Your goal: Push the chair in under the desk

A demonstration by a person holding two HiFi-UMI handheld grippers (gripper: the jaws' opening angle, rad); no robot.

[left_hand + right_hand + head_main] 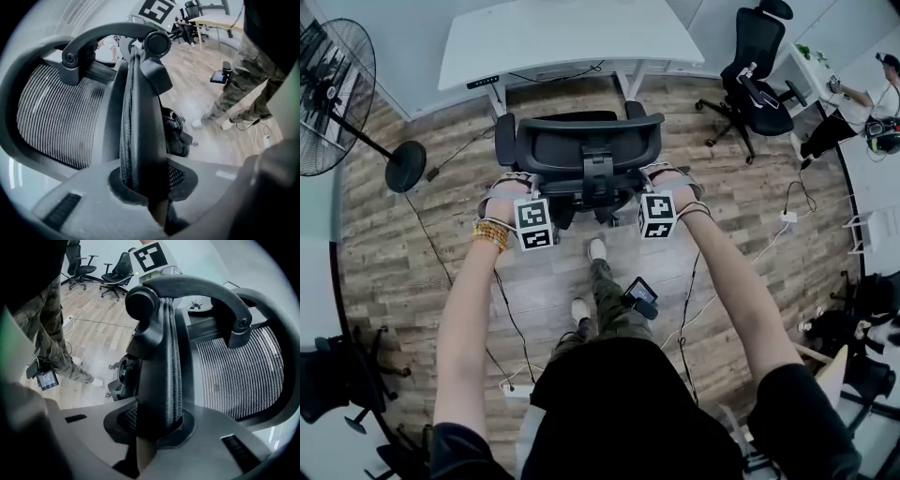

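- At the bottom of the head view, the person's body and two bare arms reach up the frame. The shoes [596, 247] stand on the wood floor [412, 253] at centre, with a small screen device [639, 296] just below them.
- Left of centre, the left gripper [512, 184] shows its marker cube to the camera. Its jaws are narrow and clamped on the left edge of the chair [586, 145] back.
- Seen from the left gripper view, the left gripper [145, 190] pinches the dark rim and mesh of the chair [140, 117], which runs up the middle of the frame.
- Right of centre, the right gripper [662, 176] is likewise narrow and clamped on the right edge of the back. Its own view shows the right gripper [154, 430] closed on the chair [161, 357] rim.
- Upper centre, the chair has its back to the person and faces the desk [572, 37], with a strip of floor showing between them.
- Along the top of the frame, the desk is white.
- Upper left stands a fan [333, 94]. Upper right is a second chair [759, 84], with another person [848, 117] at the right edge.
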